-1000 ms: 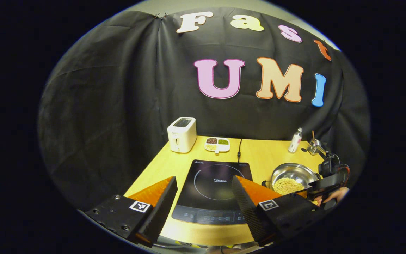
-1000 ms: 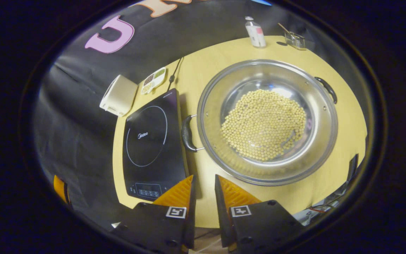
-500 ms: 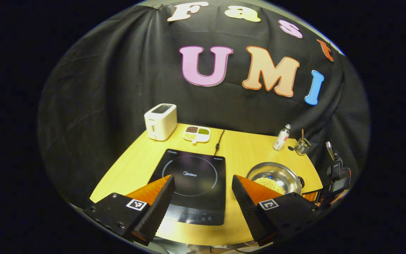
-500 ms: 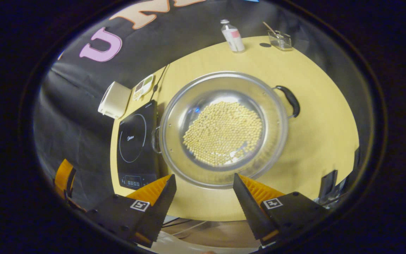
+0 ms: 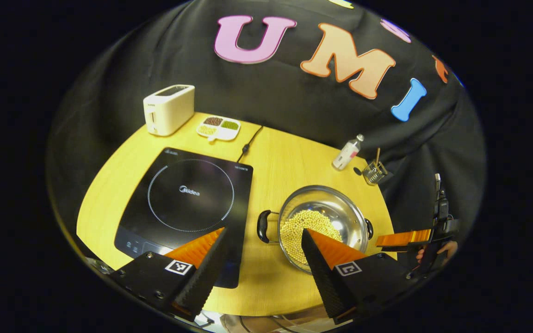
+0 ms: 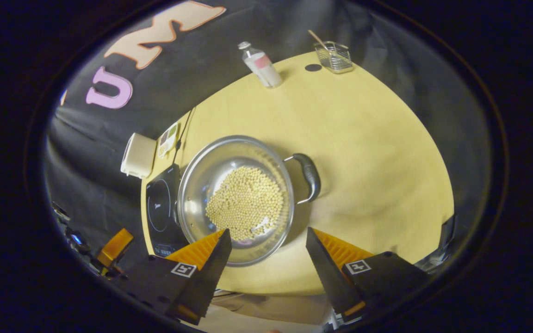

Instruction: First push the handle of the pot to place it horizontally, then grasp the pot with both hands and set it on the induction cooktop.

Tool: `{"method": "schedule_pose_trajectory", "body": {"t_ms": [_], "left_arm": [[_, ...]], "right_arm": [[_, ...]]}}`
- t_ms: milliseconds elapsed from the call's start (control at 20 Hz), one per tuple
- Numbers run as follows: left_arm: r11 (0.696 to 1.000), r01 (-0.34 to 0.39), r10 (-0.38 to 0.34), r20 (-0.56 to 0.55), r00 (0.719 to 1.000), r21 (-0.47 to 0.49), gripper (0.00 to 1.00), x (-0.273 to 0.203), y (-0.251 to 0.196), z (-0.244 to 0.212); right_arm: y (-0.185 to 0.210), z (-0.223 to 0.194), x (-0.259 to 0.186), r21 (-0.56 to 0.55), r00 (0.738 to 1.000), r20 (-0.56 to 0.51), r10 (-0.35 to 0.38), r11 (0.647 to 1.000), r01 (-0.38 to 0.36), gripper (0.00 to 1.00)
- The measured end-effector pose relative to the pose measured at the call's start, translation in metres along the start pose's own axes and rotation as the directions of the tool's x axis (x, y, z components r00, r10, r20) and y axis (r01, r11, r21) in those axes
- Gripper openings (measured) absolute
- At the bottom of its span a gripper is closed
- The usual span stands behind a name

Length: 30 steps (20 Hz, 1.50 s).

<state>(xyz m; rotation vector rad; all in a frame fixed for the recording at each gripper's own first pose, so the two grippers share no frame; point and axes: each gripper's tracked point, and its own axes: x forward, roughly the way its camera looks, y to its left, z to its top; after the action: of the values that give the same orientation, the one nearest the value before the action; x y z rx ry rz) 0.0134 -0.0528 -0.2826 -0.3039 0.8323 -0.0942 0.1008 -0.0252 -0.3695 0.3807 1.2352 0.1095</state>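
Both grippers have pulled back and tipped downward over the last second. The left gripper [image 5: 263, 259], spread wide then, is just as wide now and holds nothing, hanging above the table's near edge. The right gripper [image 6: 266, 259], whose fingers stood almost together a second ago, is now spread wide and empty too, above the near edge of the table [image 6: 387, 152]. In the left gripper view it [image 5: 403, 238] appears off to the right, past the pot, with a hand [image 5: 437, 249] holding it.

Seen from the left gripper, more of the table now shows than before, and the pot and cooktop are both seen from higher up. From the right gripper the pot, which filled much of the view a second ago, now looks smaller and farther off.

Nearest the fingers sits the pot [image 5: 324, 222], a steel one on the bare wood, its bottom covered with pale yellow beans [image 6: 245, 203]. Its two black handles [image 6: 310, 178] point left and right. Just beside it on the left lies the induction cooktop [image 5: 188, 203], black, with nothing on it.

Farther back stand a white toaster [image 5: 168, 108] and a small divided dish [image 5: 218, 127] with brown, green and yellowish fillings. Toward the far right are a small bottle [image 5: 347, 152] and a wire holder [image 5: 374, 172] with a stick in it.
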Motion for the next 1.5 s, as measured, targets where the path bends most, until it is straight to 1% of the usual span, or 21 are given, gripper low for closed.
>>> {"method": "schedule_pose_trajectory", "body": {"t_ms": [50, 100, 200, 350, 400, 450, 500, 650, 750, 800, 1050, 1100, 1150, 1200, 1250, 1300, 1350, 1450, 1500], "left_arm": [[1.0, 0.002, -0.002, -0.025, 1.0, -0.001, 0.96, 0.009, -0.002, -0.001], [1.0, 0.004, -0.004, -0.047, 0.999, -0.003, 0.96, 0.017, -0.003, -0.003], [1.0, 0.008, -0.008, -0.095, 0.995, 0.0, 0.96, 0.033, -0.006, -0.008], [1.0, 0.011, -0.009, -0.171, 0.985, 0.011, 0.96, 0.055, -0.008, -0.016], [1.0, 0.001, 0.001, -0.202, 0.979, 0.012, 0.96, 0.062, -0.008, -0.021], [1.0, -0.004, 0.007, -0.23, 0.973, 0.013, 0.96, 0.068, -0.008, -0.026], [1.0, -0.006, 0.01, -0.251, 0.968, 0.017, 0.97, 0.074, -0.009, -0.029], [0.999, -0.025, 0.035, -0.303, 0.952, 0.035, 0.96, 0.091, -0.007, -0.034], [0.999, -0.032, 0.041, -0.333, 0.942, 0.032, 0.97, 0.1, -0.006, -0.037], [0.999, -0.033, 0.042, -0.35, 0.936, 0.031, 0.97, 0.106, -0.005, -0.04], [0.999, -0.029, 0.037, -0.418, 0.908, 0.025, 0.97, 0.129, -0.003, -0.051], [0.999, -0.019, 0.03, -0.429, 0.903, 0.03, 0.96, 0.134, -0.005, -0.053], [0.999, -0.014, 0.028, -0.441, 0.897, 0.035, 0.97, 0.138, -0.005, -0.055], [0.999, -0.011, 0.029, -0.452, 0.892, 0.043, 0.96, 0.141, -0.004, -0.057], [0.999, -0.006, 0.026, -0.459, 0.888, 0.044, 0.97, 0.145, -0.003, -0.058], [0.999, -0.001, 0.02, -0.468, 0.883, 0.042, 0.96, 0.149, -0.005, -0.06], [0.999, 0.003, 0.017, -0.478, 0.878, 0.041, 0.95, 0.151, -0.006, -0.062], [0.999, 0.007, 0.02, -0.495, 0.868, 0.052, 0.93, 0.153, -0.004, -0.064], [0.998, 0.013, 0.019, -0.498, 0.867, 0.06, 0.94, 0.155, -0.003, -0.064]], "right_arm": [[-0.008, 0.007, 0.004, 0.0, 1.0, -0.008, -0.003, 1.0, 0.003, 1.0], [-0.016, 0.014, 0.005, -0.005, 1.0, -0.015, -0.01, 1.0, 0.01, 0.93], [-0.025, 0.028, 0.009, -0.016, 0.999, -0.032, -0.003, 1.0, 0.003, 0.93], [-0.028, 0.048, 0.021, -0.011, 0.998, -0.055, 0.029, 0.999, -0.03, 0.93], [-0.04, 0.044, 0.024, -0.015, 0.996, -0.073, 0.047, 0.999, -0.048, 0.93], [-0.028, 0.053, 0.033, -0.011, 0.994, -0.095, 0.06, 0.998, -0.061, 1.0], [-0.045, 0.05, 0.037, -0.011, 0.991, -0.116, 0.062, 0.998, -0.064, 1.0], [-0.056, 0.045, 0.059, -0.029, 0.983, -0.177, 0.045, 0.998, -0.051, 1.0], [-0.057, 0.046, 0.068, -0.022, 0.976, -0.21, 0.056, 0.998, -0.062, 1.0], [-0.056, 0.049, 0.072, -0.017, 0.973, -0.22, 0.065, 0.997, -0.07, 0.93], [-0.051, 0.041, 0.092, -0.013, 0.952, -0.289, 0.1, 0.994, -0.109, 0.93], [-0.048, 0.039, 0.096, -0.016, 0.947, -0.301, 0.11, 0.993, -0.12, 1.0], [-0.045, 0.038, 0.1, -0.015, 0.943, -0.311, 0.121, 0.991, -0.132, 0.92], [-0.042, 0.036, 0.103, -0.016, 0.939, -0.319, 0.129, 0.99, -0.141, 0.92], [-0.04, 0.035, 0.107, -0.017, 0.934, -0.33, 0.136, 0.988, -0.15, 0.88], [-0.036, 0.033, 0.11, -0.021, 0.929, -0.342, 0.142, 0.987, -0.159, 0.88], [-0.035, 0.033, 0.114, -0.024, 0.926, -0.348, 0.147, 0.986, -0.166, 0.98], [-0.033, 0.031, 0.117, -0.022, 0.918, -0.365, 0.155, 0.984, -0.175, 0.7], [-0.031, 0.029, 0.118, -0.024, 0.915, -0.371, 0.16, 0.983, -0.182, 0.7]]}}
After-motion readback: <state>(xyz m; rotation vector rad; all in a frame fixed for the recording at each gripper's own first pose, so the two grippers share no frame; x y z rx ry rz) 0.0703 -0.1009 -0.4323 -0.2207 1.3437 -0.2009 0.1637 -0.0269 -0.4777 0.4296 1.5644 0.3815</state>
